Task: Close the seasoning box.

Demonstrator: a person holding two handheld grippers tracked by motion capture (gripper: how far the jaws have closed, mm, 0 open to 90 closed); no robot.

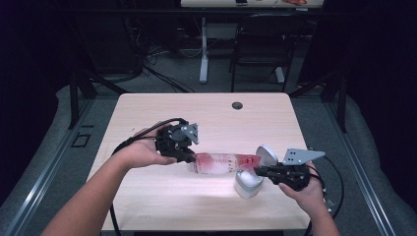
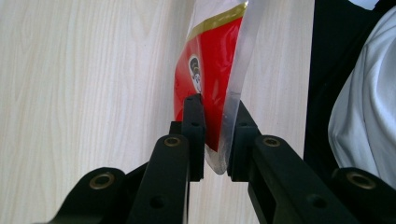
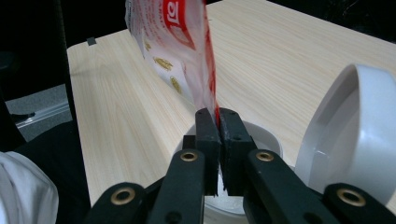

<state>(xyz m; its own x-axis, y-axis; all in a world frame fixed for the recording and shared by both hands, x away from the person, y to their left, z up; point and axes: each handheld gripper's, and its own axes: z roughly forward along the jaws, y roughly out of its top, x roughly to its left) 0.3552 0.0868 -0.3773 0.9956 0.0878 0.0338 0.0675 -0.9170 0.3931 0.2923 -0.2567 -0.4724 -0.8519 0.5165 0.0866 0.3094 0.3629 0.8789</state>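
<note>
Both clamped on the red pouch (image 1: 223, 162), left gripper (image 1: 189, 158) at one end, right gripper (image 1: 256, 171) at the other, stretched level over the table (image 1: 206, 113) beside the open white container (image 1: 247, 184), likely ready for pouring

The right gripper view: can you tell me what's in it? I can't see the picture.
The right hand-held gripper is shut on the edge of a red and clear plastic bag, which stretches away above a light wooden table. Just below the jaws sits a white round container, its open lid standing up at the right.
</note>
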